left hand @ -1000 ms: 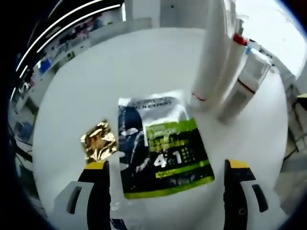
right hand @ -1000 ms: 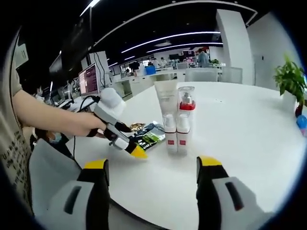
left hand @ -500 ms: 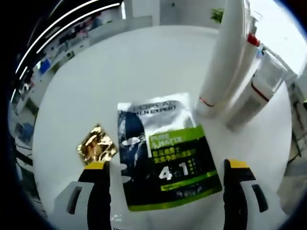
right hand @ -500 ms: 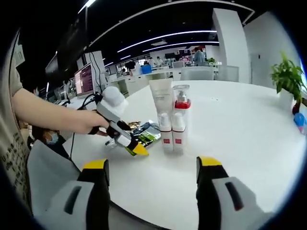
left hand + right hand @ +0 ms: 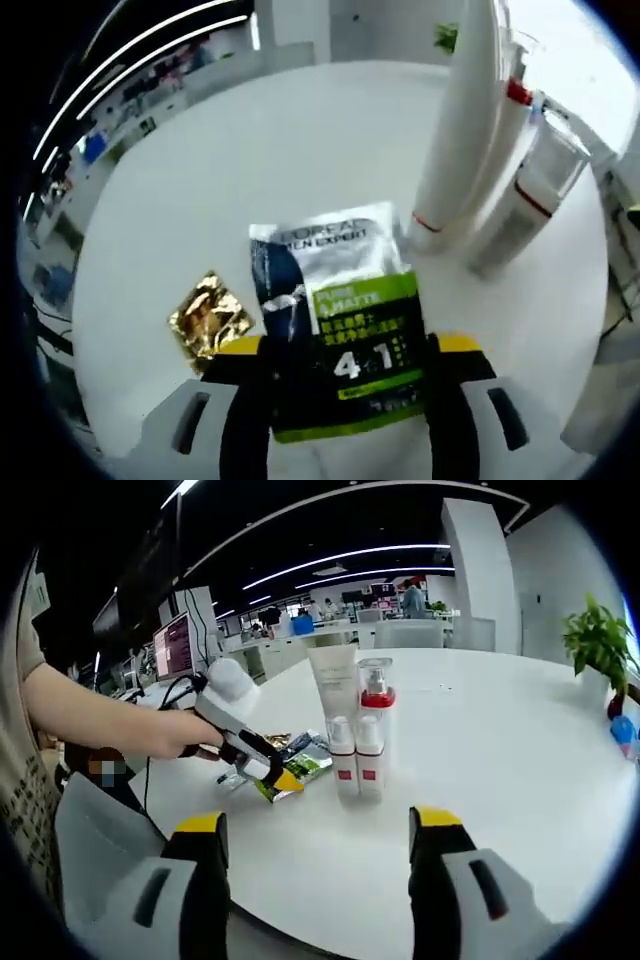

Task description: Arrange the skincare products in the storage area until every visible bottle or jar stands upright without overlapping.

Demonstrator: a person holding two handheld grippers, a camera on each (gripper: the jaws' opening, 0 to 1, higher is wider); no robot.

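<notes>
The left gripper [image 5: 345,350], open half a second ago, now pinches the sachet [image 5: 345,310] between its jaws, ready to lift; the right gripper [image 5: 315,825] hangs open, holding nothing.

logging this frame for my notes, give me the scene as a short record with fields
surface: round white table
left gripper: jaws closed in on the sachet's lower edge
sachet: flat on the table, green and dark print
gold foil packet: flat, beside the sachet, apart from it
bottles: tight upright group, a tall tube and pump bottles
right gripper: open, holding nothing, back from the bottles
plant: at the far edge
</notes>
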